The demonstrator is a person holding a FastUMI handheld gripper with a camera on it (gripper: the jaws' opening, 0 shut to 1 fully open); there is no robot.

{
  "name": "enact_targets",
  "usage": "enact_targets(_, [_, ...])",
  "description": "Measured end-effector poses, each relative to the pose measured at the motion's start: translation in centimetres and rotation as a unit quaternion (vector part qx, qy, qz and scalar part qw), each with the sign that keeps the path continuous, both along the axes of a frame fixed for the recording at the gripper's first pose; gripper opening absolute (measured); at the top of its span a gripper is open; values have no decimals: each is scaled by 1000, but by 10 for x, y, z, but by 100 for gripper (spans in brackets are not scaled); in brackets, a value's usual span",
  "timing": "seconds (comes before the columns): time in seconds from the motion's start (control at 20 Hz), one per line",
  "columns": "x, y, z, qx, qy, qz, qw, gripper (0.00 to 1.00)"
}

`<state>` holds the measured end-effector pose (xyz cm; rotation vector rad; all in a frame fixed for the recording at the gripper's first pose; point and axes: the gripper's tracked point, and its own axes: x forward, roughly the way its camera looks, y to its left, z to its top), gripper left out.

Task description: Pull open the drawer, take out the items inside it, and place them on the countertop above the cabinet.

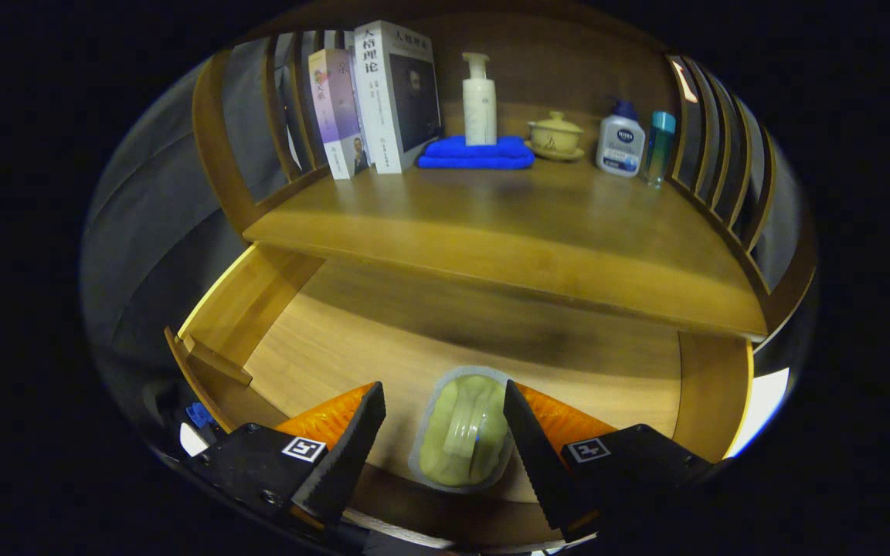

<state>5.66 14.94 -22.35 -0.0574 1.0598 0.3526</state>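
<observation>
The wooden drawer (275,363) is pulled open below the countertop (507,224) of the cabinet. On the drawer's floor lies a pale green item in a clear plastic pack (464,432). It sits between the two fingers of my gripper (445,417), which hovers over the drawer. A gap shows between the left finger and the pack, while the right finger is close to its edge. The gripper is open.
At the back of the countertop stand two books (379,100), a white pump bottle (480,100) on a folded blue towel (476,153), a lidded tea bowl (555,137), a white lotion bottle (620,140) and a teal tube (657,147). Slatted wooden rails flank both sides.
</observation>
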Motion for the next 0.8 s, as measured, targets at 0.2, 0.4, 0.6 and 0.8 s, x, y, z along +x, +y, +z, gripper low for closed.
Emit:
enact_targets(0.2, [-4, -6, -12, -5, 20, -7, 1000, 94])
enact_targets(0.4, [-5, -5, -19, -6, 24, -8, 1000, 74])
enact_targets(0.6, [-5, -5, -24, -3, 26, -14, 1000, 39])
enact_targets(0.8, [-4, -5, -18, 1, 10, -1, 1000, 15])
